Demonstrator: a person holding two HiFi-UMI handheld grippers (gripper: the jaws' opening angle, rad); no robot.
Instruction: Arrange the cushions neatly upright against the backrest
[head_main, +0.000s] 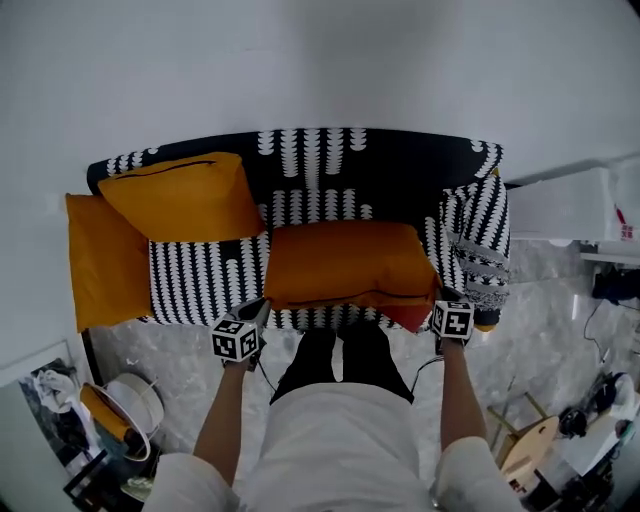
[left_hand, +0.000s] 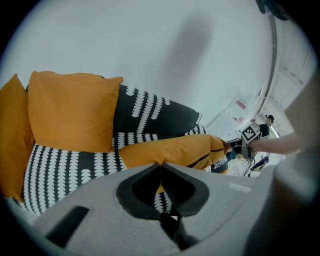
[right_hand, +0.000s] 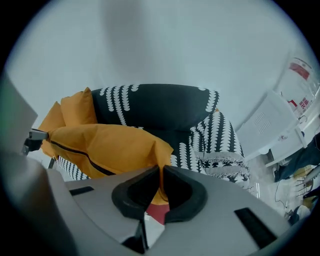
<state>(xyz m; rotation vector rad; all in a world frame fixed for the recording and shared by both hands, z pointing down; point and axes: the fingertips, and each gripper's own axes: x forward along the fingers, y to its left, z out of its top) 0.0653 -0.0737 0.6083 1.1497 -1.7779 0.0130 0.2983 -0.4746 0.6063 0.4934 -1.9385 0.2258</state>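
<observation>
An orange cushion (head_main: 345, 262) lies flat on the seat of the black sofa with white pattern (head_main: 370, 160). My left gripper (head_main: 250, 322) is shut on its front left corner, with fabric pinched between the jaws (left_hand: 160, 165). At the front right corner my right gripper (head_main: 447, 308) is shut on the same cushion (right_hand: 110, 147), its jaws (right_hand: 161, 169) pressed on the corner. A second orange cushion (head_main: 180, 195) leans tilted against the backrest at the left. A third orange cushion (head_main: 100, 260) hangs at the left armrest. A red patch (head_main: 415, 318) shows under the held cushion's right corner.
A black-and-white patterned throw (head_main: 480, 250) drapes over the right armrest. A white cabinet (head_main: 570, 205) stands right of the sofa. Clutter with a white bowl (head_main: 135, 400) sits on the marble floor at lower left, a wooden stool (head_main: 530, 445) at lower right. My legs stand close before the seat.
</observation>
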